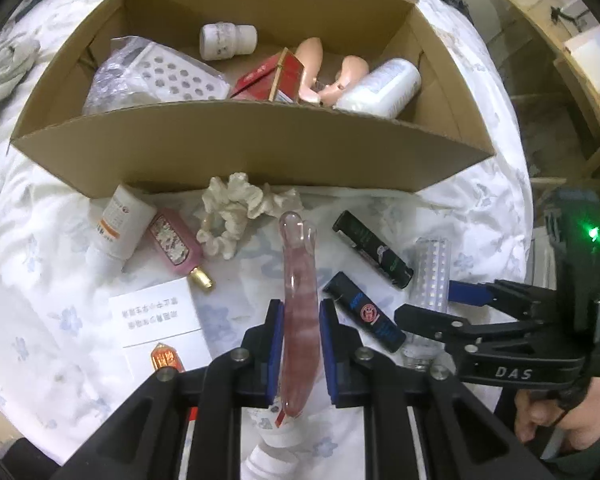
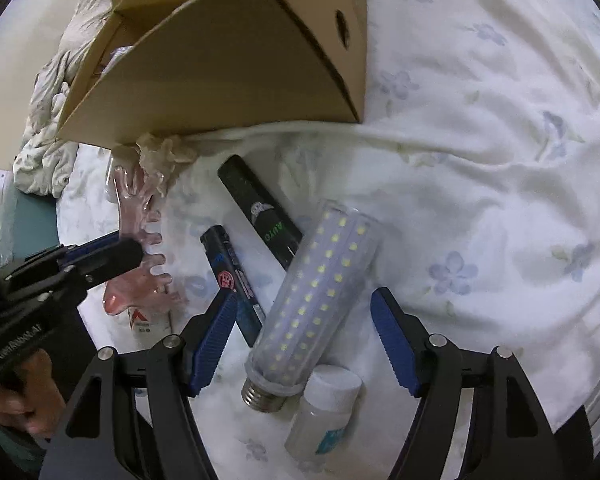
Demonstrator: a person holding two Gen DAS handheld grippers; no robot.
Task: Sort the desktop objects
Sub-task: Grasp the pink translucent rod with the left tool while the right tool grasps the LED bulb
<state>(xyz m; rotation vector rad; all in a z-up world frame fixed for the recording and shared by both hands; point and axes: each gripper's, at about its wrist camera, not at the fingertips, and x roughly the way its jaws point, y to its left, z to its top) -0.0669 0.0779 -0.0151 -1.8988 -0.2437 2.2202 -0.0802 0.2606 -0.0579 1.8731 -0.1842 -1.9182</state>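
Left gripper (image 1: 300, 344) fingers clamped on the translucent pink toothed comb (image 1: 298, 300), brown cardboard box (image 1: 256, 148) beyond the fingertips, carry-over judged next; right gripper (image 2: 304, 340) fingers apart astride the clear cylindrical LED corn bulb (image 2: 312, 300).

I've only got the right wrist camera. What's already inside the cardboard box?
Observer: The cardboard box holds a small white bottle, a red packet and a bigger white bottle.
Operator: Anything lying left of the scrunchie?
Observer: A pink perfume bottle, beside a white tube.
Operator: How does the left gripper hold the pink comb?
Observer: Its jaws are shut on the comb's flat sides, edge-on to the camera, far end pointing at the box.
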